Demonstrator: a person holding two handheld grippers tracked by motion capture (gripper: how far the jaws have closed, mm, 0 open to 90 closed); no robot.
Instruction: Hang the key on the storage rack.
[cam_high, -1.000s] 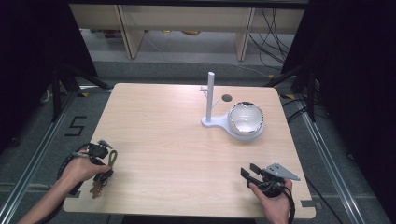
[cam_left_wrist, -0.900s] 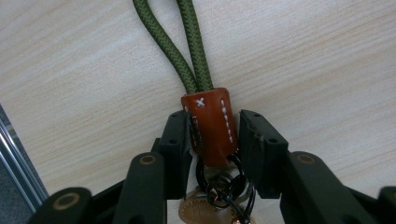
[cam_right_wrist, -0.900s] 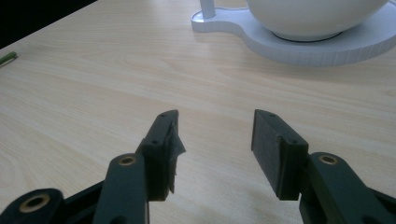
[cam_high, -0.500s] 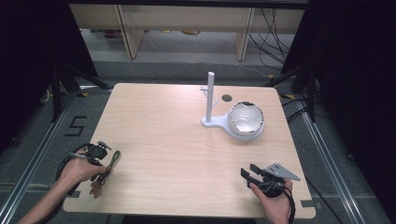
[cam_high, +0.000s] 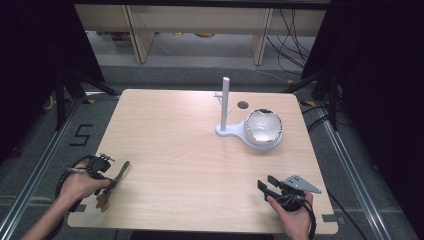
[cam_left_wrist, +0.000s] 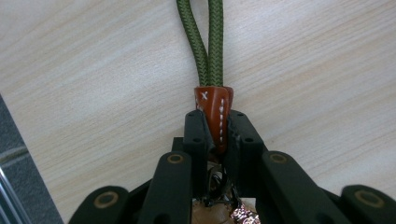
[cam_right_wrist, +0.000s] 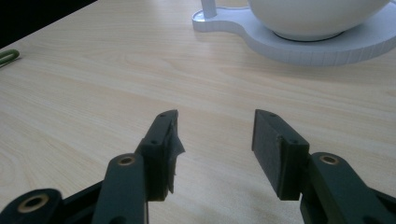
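keychain cord (cam_left_wrist: 207, 44) — lies flat, loop away from left claw (cam_left_wrist: 217, 133) | claw clamps its leather tab (cam_left_wrist: 215, 116)

A green cord keyring with a brown leather tab (cam_high: 114, 181) lies at the near left corner of the light wooden desk (cam_high: 175, 150). Far right stands a white stand with a post (cam_high: 226, 107), with a round white bowl (cam_high: 263, 127) on its right side.

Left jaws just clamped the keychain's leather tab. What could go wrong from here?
1. The left gripper, jaws just closed, pinches only the narrow brown leather tab; it may slip out on lifting.
2. The green cord loop and charms hang free and could swing or snag.
3. The white stand is far across the table; the right gripper sits open, idle.
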